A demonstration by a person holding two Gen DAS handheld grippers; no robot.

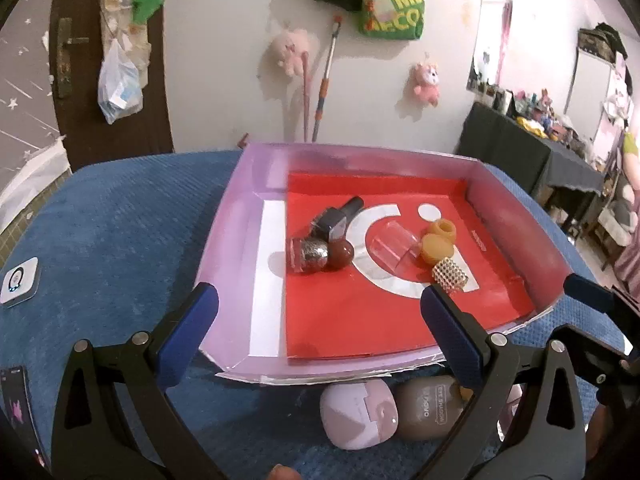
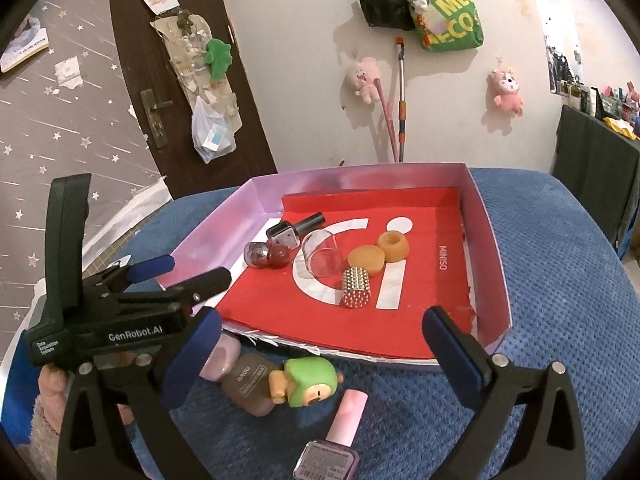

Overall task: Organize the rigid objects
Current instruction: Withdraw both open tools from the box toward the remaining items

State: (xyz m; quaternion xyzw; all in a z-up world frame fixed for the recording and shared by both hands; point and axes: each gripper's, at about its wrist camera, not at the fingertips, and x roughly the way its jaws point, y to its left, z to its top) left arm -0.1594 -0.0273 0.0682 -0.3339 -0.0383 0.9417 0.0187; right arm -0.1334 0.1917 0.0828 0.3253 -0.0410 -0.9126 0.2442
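We are between picks: both grippers — left point(image 1: 318, 312) and right point(image 2: 322, 326) — stand wide apart, empty, before the tray point(image 2: 490, 240). Next we fetch the green toy point(image 2: 310, 378) or pink bottle point(image 2: 332, 440), outside it on the cushion point(image 2: 560, 280).

Beyond the gripper, one shallow pink cardboard tray point(image 2: 490, 240) holds two amber rubbery rounds point(image 2: 366, 260), one studded silver cylinder point(image 2: 355, 289), one clear plastic cup point(image 2: 320, 254) and two small bottles point(image 2: 294, 230) (both lying down). Nearer the gripper lie one pink-capped nail polish bottle point(image 2: 340, 436), one green toy figure point(image 2: 308, 378) and one taupe eyeshadow compact point(image 2: 250, 384).
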